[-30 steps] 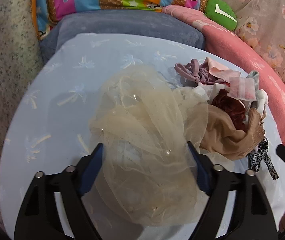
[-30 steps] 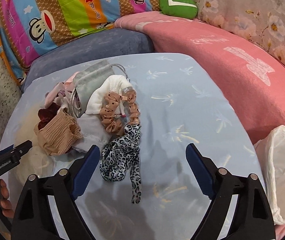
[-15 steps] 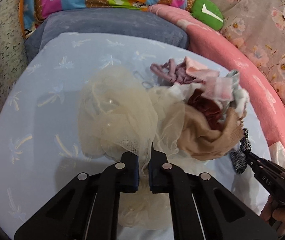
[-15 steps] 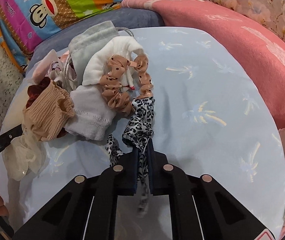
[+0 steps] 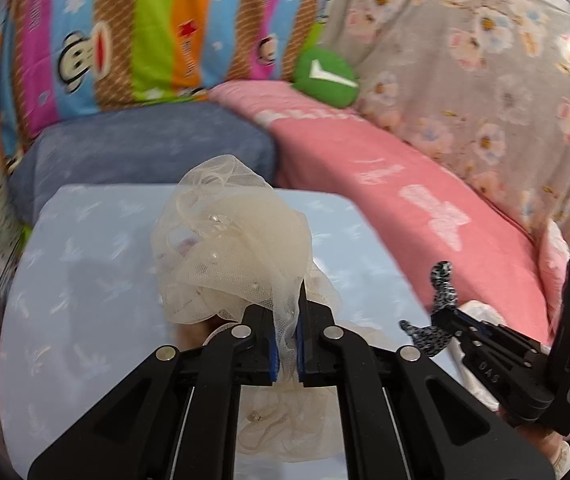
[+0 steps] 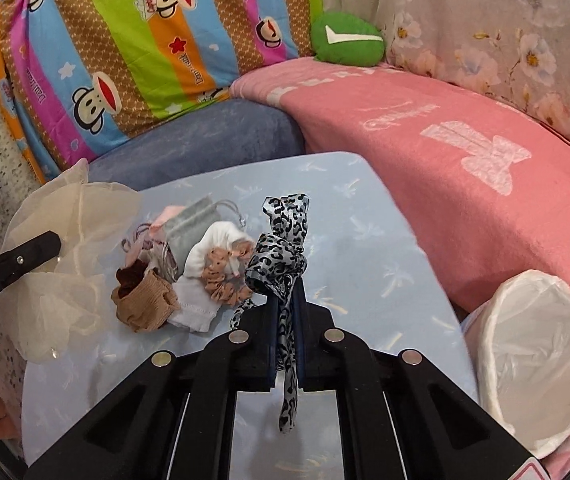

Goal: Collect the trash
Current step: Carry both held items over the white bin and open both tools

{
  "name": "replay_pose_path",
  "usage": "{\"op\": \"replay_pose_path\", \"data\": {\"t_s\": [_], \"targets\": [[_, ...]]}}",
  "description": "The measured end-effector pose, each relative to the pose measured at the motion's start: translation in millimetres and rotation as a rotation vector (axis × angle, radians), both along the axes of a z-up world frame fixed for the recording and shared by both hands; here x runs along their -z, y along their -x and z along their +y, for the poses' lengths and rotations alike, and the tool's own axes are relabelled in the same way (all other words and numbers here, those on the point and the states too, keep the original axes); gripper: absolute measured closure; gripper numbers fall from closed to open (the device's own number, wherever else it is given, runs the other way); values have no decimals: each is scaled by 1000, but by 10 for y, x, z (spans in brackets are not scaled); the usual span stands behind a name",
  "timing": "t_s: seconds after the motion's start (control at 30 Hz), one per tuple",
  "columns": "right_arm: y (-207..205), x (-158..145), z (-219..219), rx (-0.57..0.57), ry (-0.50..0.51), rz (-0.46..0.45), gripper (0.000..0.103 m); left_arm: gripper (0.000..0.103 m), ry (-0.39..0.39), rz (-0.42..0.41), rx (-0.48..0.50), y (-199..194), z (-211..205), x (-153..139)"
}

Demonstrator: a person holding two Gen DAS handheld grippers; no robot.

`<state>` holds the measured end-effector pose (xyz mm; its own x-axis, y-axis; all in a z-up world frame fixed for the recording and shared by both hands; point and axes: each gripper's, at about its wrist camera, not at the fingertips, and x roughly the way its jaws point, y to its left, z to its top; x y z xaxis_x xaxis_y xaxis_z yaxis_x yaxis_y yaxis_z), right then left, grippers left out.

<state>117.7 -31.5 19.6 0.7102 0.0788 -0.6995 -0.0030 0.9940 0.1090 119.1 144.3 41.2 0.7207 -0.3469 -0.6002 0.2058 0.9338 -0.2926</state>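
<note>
My left gripper (image 5: 286, 334) is shut on a cream tulle cloth (image 5: 231, 240) and holds it lifted above the light blue table (image 5: 85, 280). My right gripper (image 6: 286, 320) is shut on a leopard-print scrunchie (image 6: 281, 248), raised above the table (image 6: 365, 260); it also shows in the left wrist view (image 5: 441, 284). A pile of small items stays on the table: a tan sock (image 6: 145, 304), a white cloth (image 6: 209, 272), a spotted brown scrunchie (image 6: 221, 280) and a grey pouch (image 6: 193, 228). A white-lined trash bin (image 6: 533, 356) stands to the right of the table.
A pink blanket (image 6: 465, 152) lies on the couch behind and right of the table. A blue cushion (image 6: 205, 144), a striped monkey pillow (image 6: 145, 40) and a green cushion (image 6: 345, 38) lie at the back.
Both grippers have lifted off the table with their cloth items: the left raised the tulle, the right raised the leopard scrunchie. A second ago both were open.
</note>
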Motion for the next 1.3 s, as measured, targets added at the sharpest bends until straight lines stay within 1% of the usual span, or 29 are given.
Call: {"op": "replay_pose_path", "data": {"t_s": [0.1,0.3,0.4,0.6,0.73,0.8,0.87,0.97,1.03,1.07,1.1,1.13,1.17,1.2,1.3], "targets": [[127,-153,-323,47,3,-32,97,97,3,-34,86,18,-387,-152],[454,-286,-1021,157,30,-59,97,97,-3,-68,247,55,-1183,-253],[603,-260,-1389,218,26,-56,97,97,-13,-65,330,84,-1621,-224],[839,-133,-2034,329,13,-33,97,97,-28,-39,452,201,-2298,-134],[919,-57,-2345,380,5,-19,96,97,-37,-17,513,254,-2587,-56],[943,-29,-2462,400,1,-16,94,95,-39,-5,540,275,-2716,-28],[963,-8,-2556,418,0,-16,91,95,-43,1,561,288,-2824,7],[966,6,-2643,435,1,-15,91,93,-53,18,592,295,-2971,64],[965,19,-2711,450,7,-12,91,80,-49,37,587,270,-3034,102],[966,23,-2742,455,7,-12,89,64,-43,39,577,257,-3039,112],[969,27,-2778,461,5,-12,84,48,-39,36,564,257,-3037,117],[976,26,-2802,468,3,-15,81,44,-38,30,550,256,-3038,117],[979,28,-2818,474,5,-18,72,41,-37,27,541,249,-3043,115],[984,27,-2826,478,6,-21,63,41,-32,31,540,245,-3036,113],[994,6,-2819,486,10,-35,48,40,-40,37,524,217,-3027,120]]}}
